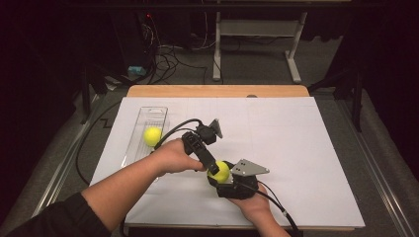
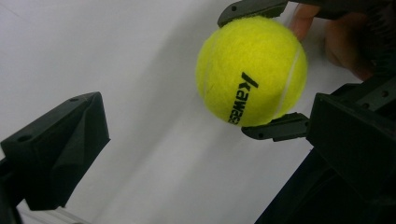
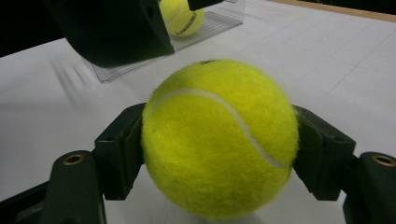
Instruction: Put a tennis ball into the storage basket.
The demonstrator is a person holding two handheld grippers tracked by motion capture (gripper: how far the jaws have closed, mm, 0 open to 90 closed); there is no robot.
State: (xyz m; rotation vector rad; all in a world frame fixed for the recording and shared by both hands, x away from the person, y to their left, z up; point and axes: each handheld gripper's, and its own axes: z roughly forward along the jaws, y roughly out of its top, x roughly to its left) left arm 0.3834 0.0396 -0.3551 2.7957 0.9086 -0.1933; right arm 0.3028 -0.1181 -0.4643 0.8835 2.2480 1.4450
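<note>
At the left of the white sheet (image 1: 276,143) a clear tray (image 1: 140,129) lies with its long axis running away from the person, one tennis ball (image 1: 152,136) inside. Just right of it, the left gripper (image 1: 210,167) slants down toward the held ball (image 1: 219,171), its jaws standing wide apart with nothing between them. That ball is clamped in the right gripper (image 1: 221,174) near the sheet's front middle, probably lifted clear of it. A ball has no long axis; its printed name faces the left gripper.
</note>
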